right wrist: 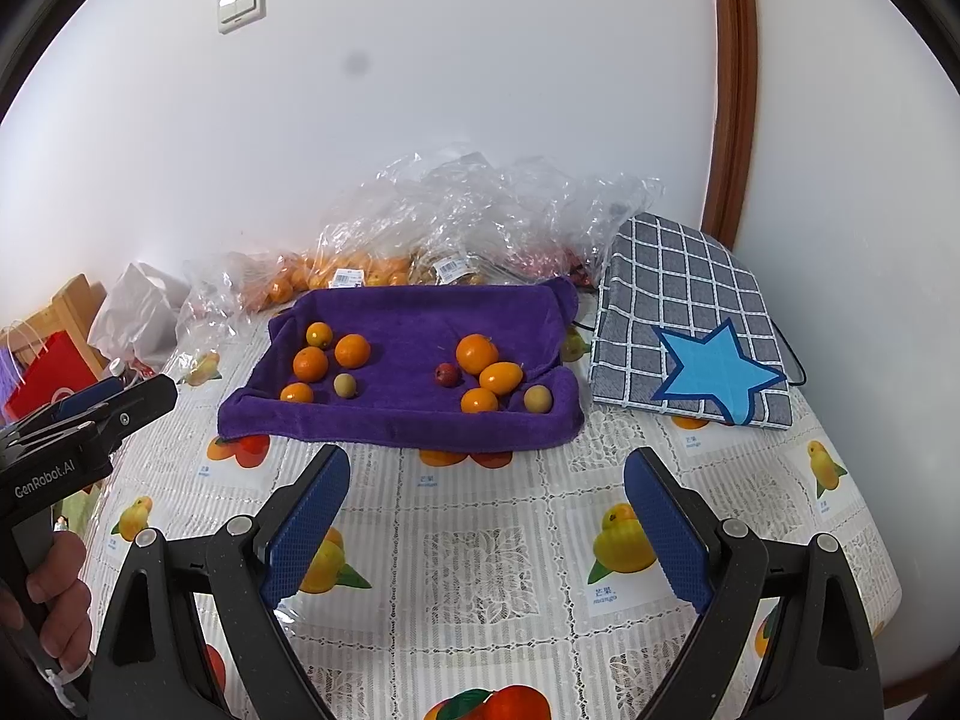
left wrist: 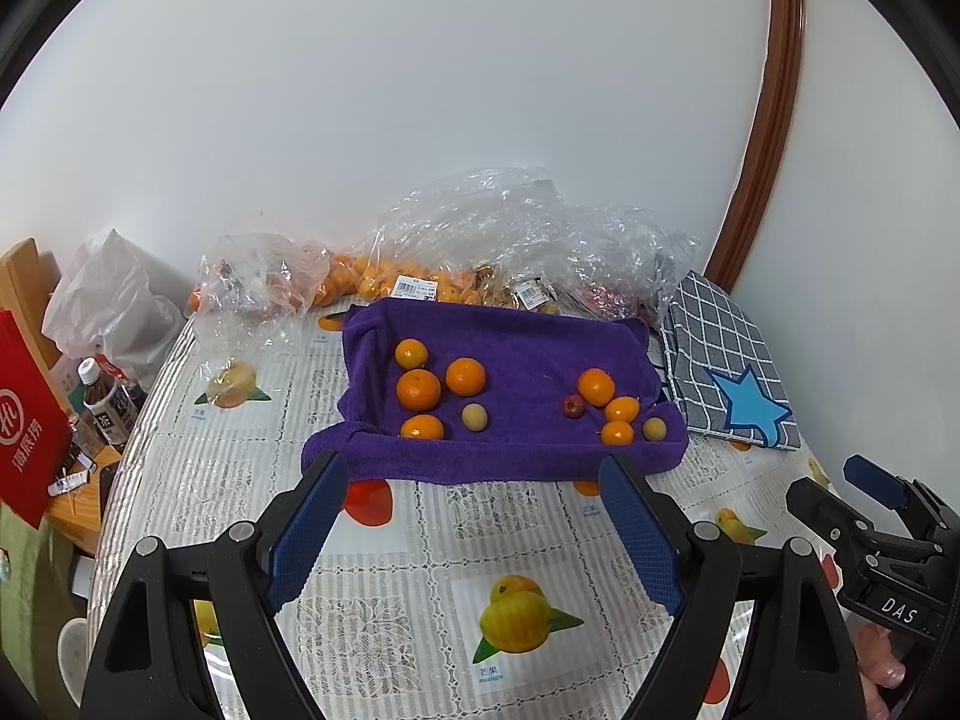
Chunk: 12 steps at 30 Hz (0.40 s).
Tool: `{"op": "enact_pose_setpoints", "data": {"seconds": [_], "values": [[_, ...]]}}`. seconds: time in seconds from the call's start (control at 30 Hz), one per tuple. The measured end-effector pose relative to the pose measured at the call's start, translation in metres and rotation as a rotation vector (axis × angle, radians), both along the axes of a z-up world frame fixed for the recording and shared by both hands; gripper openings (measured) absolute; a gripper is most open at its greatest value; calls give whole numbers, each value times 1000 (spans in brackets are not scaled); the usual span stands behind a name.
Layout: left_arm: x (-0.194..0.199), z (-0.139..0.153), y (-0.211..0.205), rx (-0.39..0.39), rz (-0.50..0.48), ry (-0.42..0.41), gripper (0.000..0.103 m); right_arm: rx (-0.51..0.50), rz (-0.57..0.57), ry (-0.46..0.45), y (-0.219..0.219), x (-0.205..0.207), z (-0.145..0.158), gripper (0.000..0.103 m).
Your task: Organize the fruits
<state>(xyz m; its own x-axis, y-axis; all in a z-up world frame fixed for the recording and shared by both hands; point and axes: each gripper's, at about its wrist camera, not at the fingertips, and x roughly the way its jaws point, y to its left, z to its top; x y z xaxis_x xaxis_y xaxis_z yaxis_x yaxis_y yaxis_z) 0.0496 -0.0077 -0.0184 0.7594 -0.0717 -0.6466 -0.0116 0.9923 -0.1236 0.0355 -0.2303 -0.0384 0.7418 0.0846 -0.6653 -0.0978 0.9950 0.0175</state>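
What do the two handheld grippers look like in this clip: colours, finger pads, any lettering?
Both are matte black frames with silver rivets and blue textured pads on the fingers. The left gripper shows white "GenRobot.AI" lettering on its body; the right gripper carries a "DAS" label. Bare hands hold them; no sleeves or cables show.

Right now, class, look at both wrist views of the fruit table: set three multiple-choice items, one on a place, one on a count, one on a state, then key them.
1. Where does the red fruit lie?
A. On the purple towel
B. On the checked cloth
C. Inside a plastic bag

2. How many pale yellow-green fruits lie on the towel?
A. One
B. Two
C. Four

3. How are the left gripper and right gripper?
A. Both open, holding nothing
B. Left shut on an orange
C. Right shut on the towel

Key: 1 A, it rests beside the right cluster of oranges; 2 B, one in each cluster; 3 A, wide empty gaps between both pairs of fingers.
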Motion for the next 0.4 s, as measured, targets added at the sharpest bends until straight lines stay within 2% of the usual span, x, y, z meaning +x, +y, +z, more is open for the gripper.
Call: {"op": "enact_pose_setpoints", "data": {"seconds": [0.4], "values": [[0, -1, -1, 12, 6, -5, 85, 0, 1, -1, -1, 0, 0, 92]]}}
